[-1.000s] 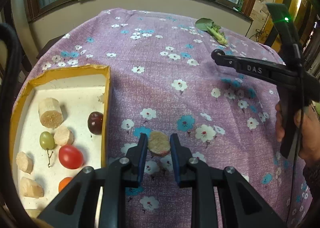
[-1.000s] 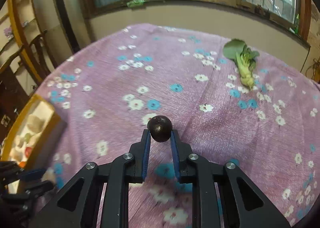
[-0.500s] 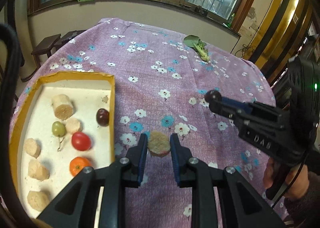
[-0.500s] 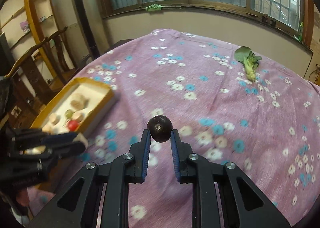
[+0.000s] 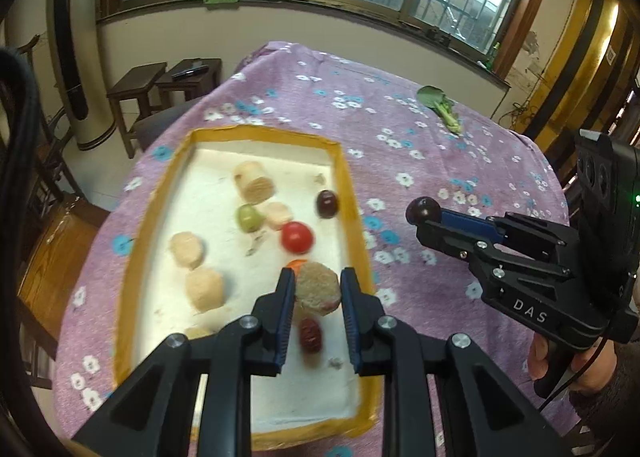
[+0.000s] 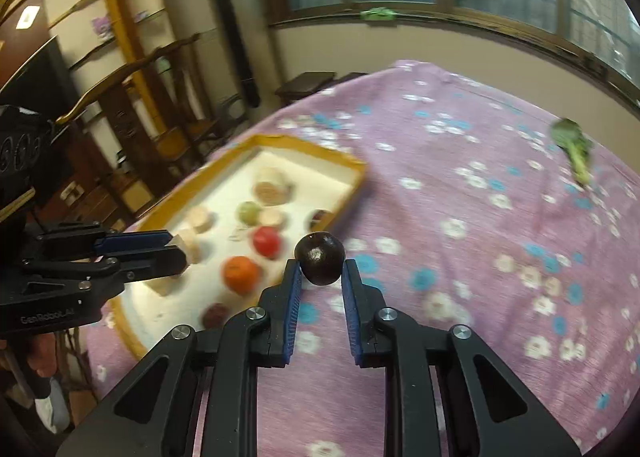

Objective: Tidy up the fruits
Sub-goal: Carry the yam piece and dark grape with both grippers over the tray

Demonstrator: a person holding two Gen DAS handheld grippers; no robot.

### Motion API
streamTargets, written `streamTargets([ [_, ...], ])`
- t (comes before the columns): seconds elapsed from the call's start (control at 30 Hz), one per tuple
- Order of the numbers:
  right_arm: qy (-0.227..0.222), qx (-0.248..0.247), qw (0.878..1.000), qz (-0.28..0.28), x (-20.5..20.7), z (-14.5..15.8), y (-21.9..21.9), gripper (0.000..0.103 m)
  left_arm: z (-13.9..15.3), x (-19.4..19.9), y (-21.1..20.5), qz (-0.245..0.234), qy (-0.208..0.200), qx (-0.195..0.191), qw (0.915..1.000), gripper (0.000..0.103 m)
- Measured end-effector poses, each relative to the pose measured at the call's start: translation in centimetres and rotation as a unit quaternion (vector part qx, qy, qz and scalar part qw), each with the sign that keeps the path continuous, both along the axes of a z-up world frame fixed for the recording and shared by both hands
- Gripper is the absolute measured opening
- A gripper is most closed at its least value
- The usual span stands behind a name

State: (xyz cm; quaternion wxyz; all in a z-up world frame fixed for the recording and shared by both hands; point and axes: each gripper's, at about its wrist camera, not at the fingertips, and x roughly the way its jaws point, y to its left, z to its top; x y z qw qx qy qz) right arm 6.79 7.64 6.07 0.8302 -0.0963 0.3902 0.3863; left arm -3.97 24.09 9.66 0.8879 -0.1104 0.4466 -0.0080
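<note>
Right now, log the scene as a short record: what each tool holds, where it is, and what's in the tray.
left tool: shut on a tan slice, above the tray
right tool: shut on a dark plum, over the cloth beside the tray
tray contents: tan slices, green grape, tomato, orange, dark fruit, red date
outside tray: leafy green on the cloth's far side

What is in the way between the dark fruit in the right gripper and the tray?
Nothing visible. The dark fruit in the right gripper is just outside the tray, with only its low yellow rim between. The left gripper holds a tan slice over the tray's near part.
</note>
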Motion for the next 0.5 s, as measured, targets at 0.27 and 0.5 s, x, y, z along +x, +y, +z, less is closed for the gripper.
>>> streamTargets([
  [0.27,0.016,-0.009,0.998,0.063,-2.5,-1.7,5.0,0.020,-1.6,-2.7,2.1,0.026,0.017,0.000,0.9995,0.025],
  [0.5,0.036,-0.031,0.994,0.097,-4.2,-3.8,7.1,0.020,-3.3,-3.8,2.5,0.035,0.033,-0.010,0.9988,0.025],
])
